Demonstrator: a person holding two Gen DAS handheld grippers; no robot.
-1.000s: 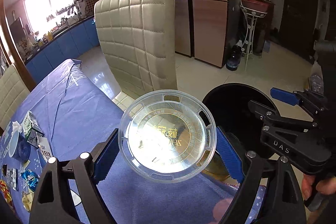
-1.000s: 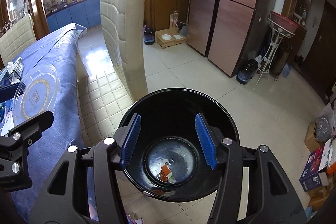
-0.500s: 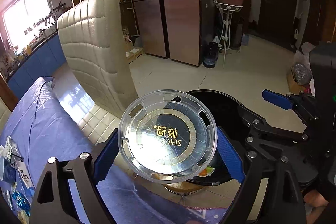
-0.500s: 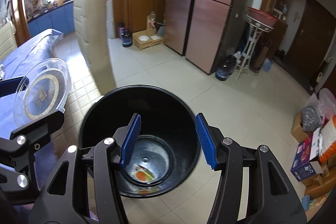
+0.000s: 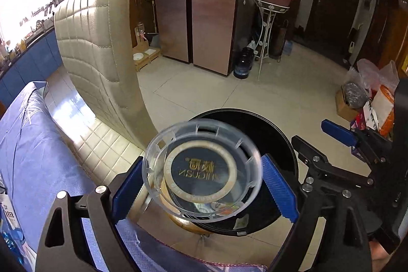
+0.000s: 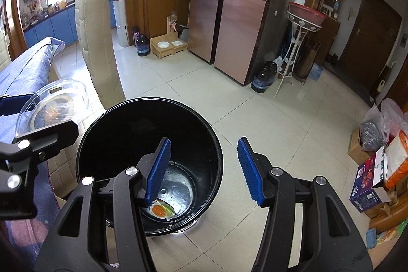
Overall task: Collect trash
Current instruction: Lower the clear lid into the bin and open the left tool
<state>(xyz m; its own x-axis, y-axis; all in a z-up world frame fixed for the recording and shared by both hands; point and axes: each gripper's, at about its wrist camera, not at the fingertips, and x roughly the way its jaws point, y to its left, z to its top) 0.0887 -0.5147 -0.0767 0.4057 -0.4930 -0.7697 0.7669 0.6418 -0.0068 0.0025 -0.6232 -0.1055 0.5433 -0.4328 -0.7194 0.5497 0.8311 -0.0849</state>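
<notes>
My left gripper (image 5: 202,189) is shut on a clear round plastic lid (image 5: 202,170) with a gold ring and lettering, held over the near rim of a black trash bin (image 5: 275,134). The lid also shows at the left of the right wrist view (image 6: 53,103), beside the bin (image 6: 150,126). The bin stands on the tile floor with an orange and white wrapper (image 6: 162,209) at its bottom. My right gripper (image 6: 202,170) is open and empty, over the bin's right rim. It shows at the right of the left wrist view (image 5: 339,131).
A table with a blue cloth (image 5: 30,144) lies at the left. A cream padded chair (image 5: 99,42) stands beside it, behind the bin. Boxes and bags (image 6: 380,162) sit on the floor at the right. A metal plant stand (image 6: 298,42) and water jugs stand by the copper cabinets.
My left gripper carried the lid from above the table edge out over the bin. My right gripper shifted right, so the bin now sits left of its fingers.
</notes>
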